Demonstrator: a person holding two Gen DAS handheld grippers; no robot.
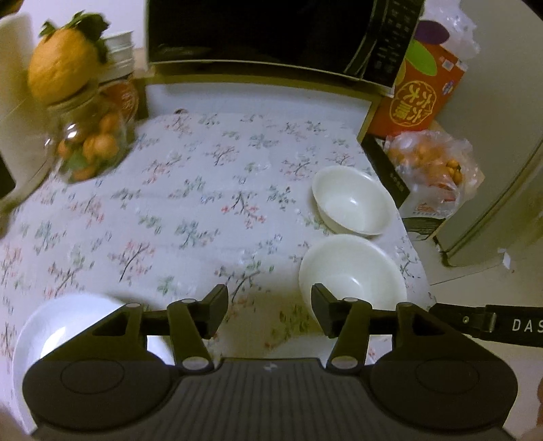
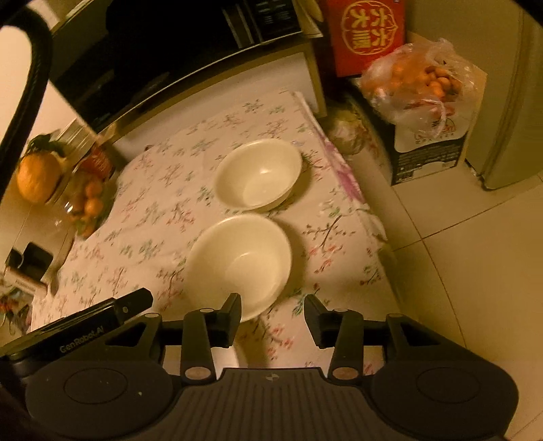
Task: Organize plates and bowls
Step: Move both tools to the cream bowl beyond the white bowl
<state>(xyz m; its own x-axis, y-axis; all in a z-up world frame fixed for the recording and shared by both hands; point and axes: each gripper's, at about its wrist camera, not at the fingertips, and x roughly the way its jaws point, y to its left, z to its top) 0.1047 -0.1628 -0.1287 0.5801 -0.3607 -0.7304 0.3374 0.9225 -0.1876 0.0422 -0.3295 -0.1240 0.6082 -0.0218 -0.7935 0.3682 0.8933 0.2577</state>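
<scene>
Two white bowls stand side by side near the right edge of the floral tablecloth [image 1: 203, 190]: a far bowl [image 1: 353, 200] [image 2: 259, 174] and a near bowl [image 1: 353, 271] [image 2: 241, 261]. A white plate [image 1: 64, 325] lies at the front left, partly hidden behind my left gripper's body. My left gripper [image 1: 269, 312] hangs open over bare cloth, its right finger just in front of the near bowl's rim. My right gripper [image 2: 273, 319] is open too, with its left finger at the near bowl's front rim and only cloth showing in the gap.
A black microwave [image 1: 271, 30] stands at the back of the table. A glass jar of small oranges [image 1: 91, 142] with a yellow fruit [image 1: 64, 68] on top sits back left. Off the right edge are a red box [image 1: 420, 98], a bag of oranges [image 2: 420, 84] and a fridge [image 2: 509, 101].
</scene>
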